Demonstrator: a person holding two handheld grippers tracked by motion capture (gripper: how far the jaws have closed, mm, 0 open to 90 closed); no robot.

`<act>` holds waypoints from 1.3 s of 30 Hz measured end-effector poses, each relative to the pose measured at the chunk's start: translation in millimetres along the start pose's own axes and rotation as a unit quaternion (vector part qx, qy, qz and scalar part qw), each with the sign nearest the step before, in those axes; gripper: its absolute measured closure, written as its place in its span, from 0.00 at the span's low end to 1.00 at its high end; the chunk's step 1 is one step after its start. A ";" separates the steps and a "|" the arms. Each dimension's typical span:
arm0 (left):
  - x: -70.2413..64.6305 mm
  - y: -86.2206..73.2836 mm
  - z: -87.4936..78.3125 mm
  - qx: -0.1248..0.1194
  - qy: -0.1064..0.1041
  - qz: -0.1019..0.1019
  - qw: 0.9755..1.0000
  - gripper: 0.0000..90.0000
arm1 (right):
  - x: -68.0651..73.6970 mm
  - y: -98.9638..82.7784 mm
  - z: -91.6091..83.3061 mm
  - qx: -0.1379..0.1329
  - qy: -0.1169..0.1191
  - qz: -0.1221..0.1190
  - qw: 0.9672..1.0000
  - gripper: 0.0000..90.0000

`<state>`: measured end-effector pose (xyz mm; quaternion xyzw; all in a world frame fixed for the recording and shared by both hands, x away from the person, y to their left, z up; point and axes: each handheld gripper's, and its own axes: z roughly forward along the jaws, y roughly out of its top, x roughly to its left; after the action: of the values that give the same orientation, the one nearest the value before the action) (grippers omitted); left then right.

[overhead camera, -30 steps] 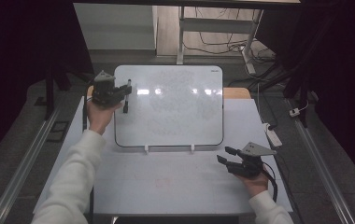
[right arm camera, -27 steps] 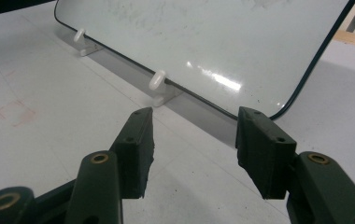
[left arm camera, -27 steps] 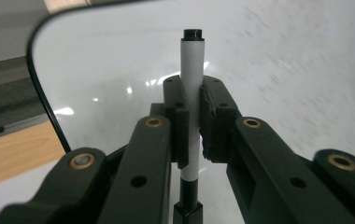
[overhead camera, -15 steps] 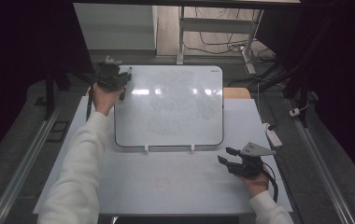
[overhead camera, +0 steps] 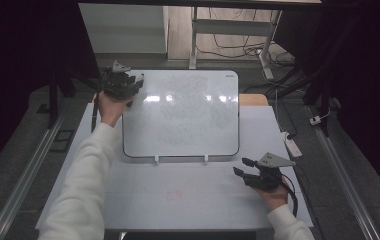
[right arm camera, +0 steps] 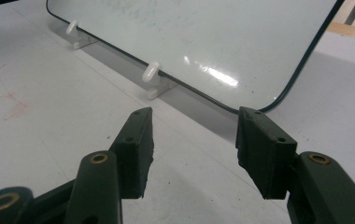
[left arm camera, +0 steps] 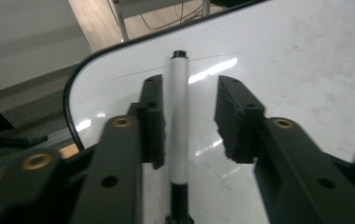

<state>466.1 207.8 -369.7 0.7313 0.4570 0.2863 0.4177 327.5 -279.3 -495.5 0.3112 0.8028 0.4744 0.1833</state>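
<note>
Since the earlier frame my left gripper (overhead camera: 128, 82) has been travelling up the left edge of the whiteboard (overhead camera: 188, 117) to its far left corner, and its jaws have just been opening. They are now standing apart with the marker (left arm camera: 179, 116) lying between them on the board, close to one pad but no longer squeezed. I am reading this as the release step: I am setting the marker down at that corner. Next I am needing to lift the left gripper straight off without rolling the marker. Farther right, my right gripper (overhead camera: 245, 169) is waiting on the worktop (overhead camera: 178, 200) just below the board's near right corner, jaws apart and holding nothing.
</note>
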 end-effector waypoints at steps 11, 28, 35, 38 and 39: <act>-32.2 -58.3 -71.0 -0.012 -0.088 0.023 0.996 0.44 | -12.1 -3.5 -5.9 0.002 -0.001 -0.023 1.000 0.49; -67.8 -169.3 -125.9 0.022 -0.148 0.005 0.989 0.34 | -19.4 -7.0 -15.9 -0.010 0.001 -0.029 1.000 0.47; -70.4 -185.7 -127.3 0.028 -0.153 -0.005 0.988 0.34 | -16.1 -5.3 -18.1 -0.019 -0.008 -0.052 0.998 0.46; -71.1 -192.2 -121.7 0.044 -0.152 -0.007 0.987 0.33 | -15.2 -5.0 -19.2 -0.020 -0.006 -0.055 0.998 0.46; -71.2 -193.0 -120.7 0.045 -0.152 -0.006 0.987 0.33 | -15.0 -4.9 -19.6 -0.019 -0.006 -0.055 0.998 0.46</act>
<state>256.8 230.4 -482.0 0.7818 0.4047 0.1486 0.4504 325.4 -303.8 -490.3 0.2655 0.8086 0.4768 0.2196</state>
